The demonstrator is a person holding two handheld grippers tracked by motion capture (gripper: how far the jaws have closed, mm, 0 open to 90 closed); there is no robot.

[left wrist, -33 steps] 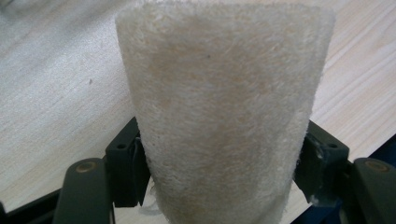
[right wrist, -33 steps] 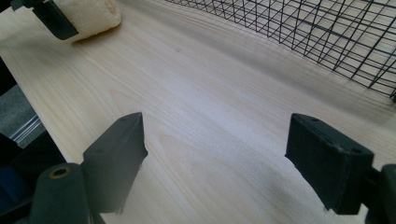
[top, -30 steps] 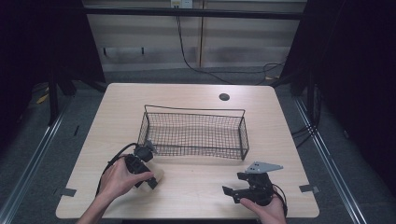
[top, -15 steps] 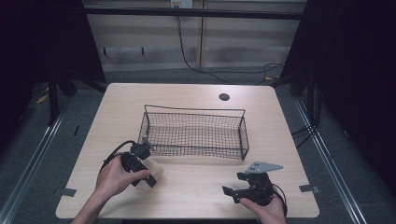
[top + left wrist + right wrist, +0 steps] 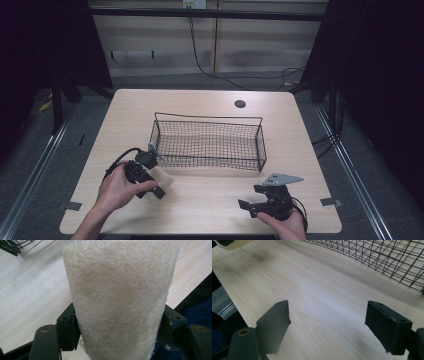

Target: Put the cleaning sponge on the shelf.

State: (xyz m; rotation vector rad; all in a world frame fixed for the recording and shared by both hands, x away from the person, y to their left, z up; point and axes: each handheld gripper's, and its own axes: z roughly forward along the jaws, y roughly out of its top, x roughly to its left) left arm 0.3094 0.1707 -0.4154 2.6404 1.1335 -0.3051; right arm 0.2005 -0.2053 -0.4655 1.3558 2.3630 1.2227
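A cream, fuzzy pad (image 5: pixel 120 297) stands upright between the two black jaws of my left gripper (image 5: pixel 120 326), which is shut on it. From above, this gripper (image 5: pixel 156 184) and the pad (image 5: pixel 162 176) hover at the front left of the table, just in front of the left end of a black wire basket (image 5: pixel 207 120). My right gripper (image 5: pixel 250 197) rests near the front right edge of the table. Its jaws are wide apart (image 5: pixel 329 322) over bare wood, with nothing between them. The basket (image 5: pixel 387 257) lies ahead of it.
The light wooden table (image 5: pixel 200 205) has a round dark cable hole (image 5: pixel 240 104) at the back right. The basket's inside looks bare. Dark floor and metal rails surround the table.
The left hand has shifted a little with the pad still held. The right gripper has stayed where it was.
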